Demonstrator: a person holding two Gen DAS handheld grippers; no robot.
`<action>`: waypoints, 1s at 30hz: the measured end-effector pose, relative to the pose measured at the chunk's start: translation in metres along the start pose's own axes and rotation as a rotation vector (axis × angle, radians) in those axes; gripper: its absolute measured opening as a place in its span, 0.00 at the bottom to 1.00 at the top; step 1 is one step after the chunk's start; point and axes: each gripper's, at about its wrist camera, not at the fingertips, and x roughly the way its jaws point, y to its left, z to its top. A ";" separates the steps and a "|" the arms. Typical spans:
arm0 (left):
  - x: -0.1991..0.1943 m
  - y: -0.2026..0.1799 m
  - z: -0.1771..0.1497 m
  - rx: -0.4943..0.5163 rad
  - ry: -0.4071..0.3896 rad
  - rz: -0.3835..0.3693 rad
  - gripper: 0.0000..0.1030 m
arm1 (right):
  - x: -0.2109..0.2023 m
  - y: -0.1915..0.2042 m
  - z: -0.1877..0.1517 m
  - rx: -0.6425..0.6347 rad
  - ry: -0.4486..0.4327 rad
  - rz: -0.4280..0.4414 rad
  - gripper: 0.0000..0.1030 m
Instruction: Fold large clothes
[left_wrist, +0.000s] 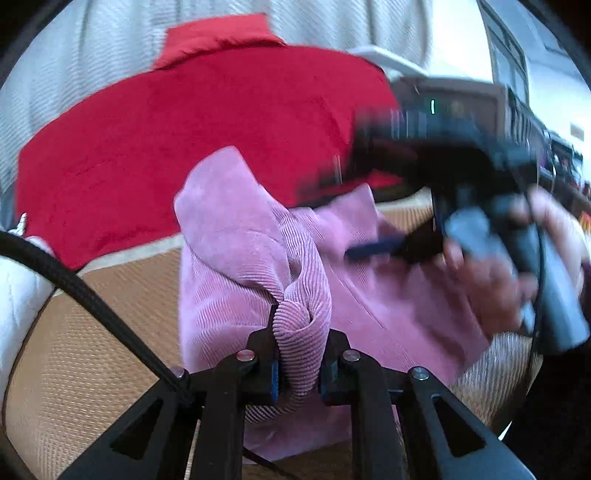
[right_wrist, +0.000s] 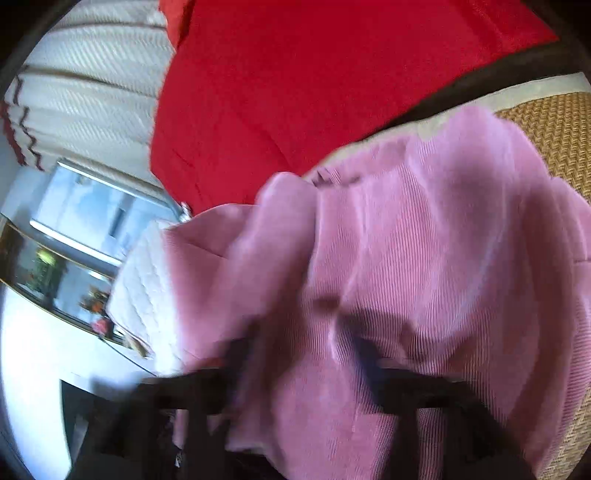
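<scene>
Mostly bunched, ribbed pink corduroy garment (left_wrist: 236, 236), crumpled.

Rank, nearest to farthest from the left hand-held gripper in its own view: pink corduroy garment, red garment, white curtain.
1. Pink corduroy garment: pinched between the left hand-held gripper fingers.
2. Red garment: beyond the pink one, upper middle.
3. White curtain: behind the red garment, top left.

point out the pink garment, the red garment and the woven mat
pink garment (left_wrist: 295, 332): left wrist view, bunched ribbed fold clamped in the left tool.
red garment (left_wrist: 192, 140): left wrist view, broad middle of the fabric.
woven mat (left_wrist: 96, 332): left wrist view, bare tan weave left of the pink cloth.
</scene>
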 end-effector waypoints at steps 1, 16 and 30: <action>0.001 0.000 0.000 0.005 0.002 -0.001 0.14 | -0.005 -0.001 -0.001 0.014 -0.037 0.023 0.88; -0.011 0.021 -0.018 -0.008 -0.004 -0.053 0.14 | 0.048 0.050 0.024 -0.139 0.074 0.077 0.88; -0.060 0.005 0.049 -0.044 -0.080 -0.200 0.14 | -0.007 0.080 0.017 -0.301 -0.046 -0.039 0.18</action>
